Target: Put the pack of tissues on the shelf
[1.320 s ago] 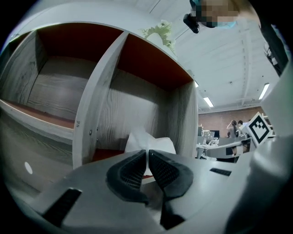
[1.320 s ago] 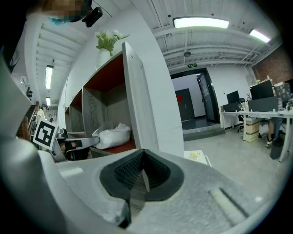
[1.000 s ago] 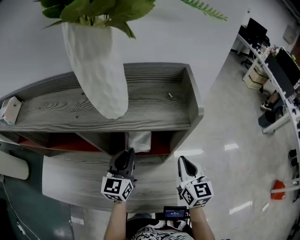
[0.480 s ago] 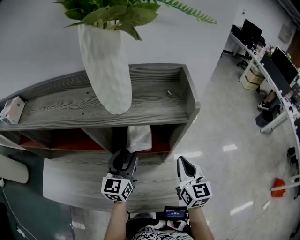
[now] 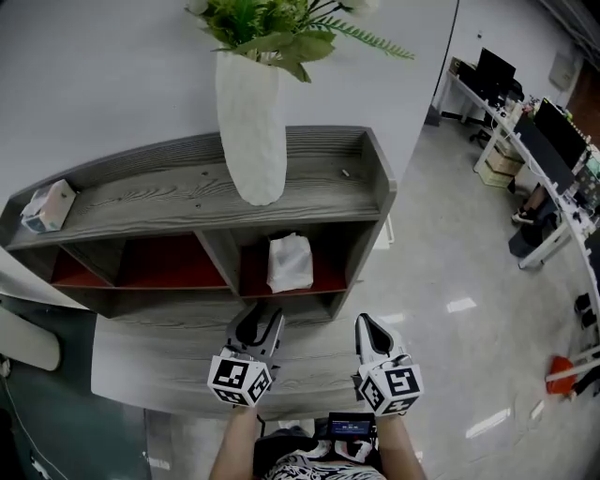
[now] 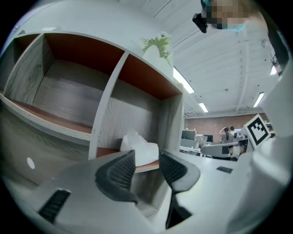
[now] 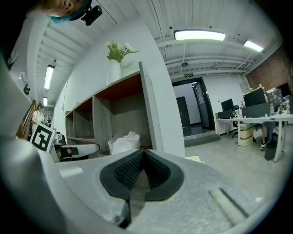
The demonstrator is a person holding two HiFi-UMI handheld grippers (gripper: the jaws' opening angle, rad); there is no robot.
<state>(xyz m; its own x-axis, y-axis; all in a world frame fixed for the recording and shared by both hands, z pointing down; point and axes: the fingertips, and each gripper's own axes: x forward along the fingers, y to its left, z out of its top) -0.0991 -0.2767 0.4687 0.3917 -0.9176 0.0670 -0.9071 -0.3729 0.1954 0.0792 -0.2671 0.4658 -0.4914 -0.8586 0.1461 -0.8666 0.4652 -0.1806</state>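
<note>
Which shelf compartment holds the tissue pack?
The rightmost compartment, below the white vase: the pack of tissues sits in it; those to its left show none.

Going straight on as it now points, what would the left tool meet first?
Probably the white soft pack of tissues in the right compartment of the grey wooden shelf, depth unclear. The left tool just opened, then eased in slightly; nothing between its jaws.

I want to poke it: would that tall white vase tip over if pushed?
Probably tips easily: the vase is tall and slim, standing on the shelf. The leaves up top may make it top-heavy. It looks hard, so perhaps breakable.
</note>
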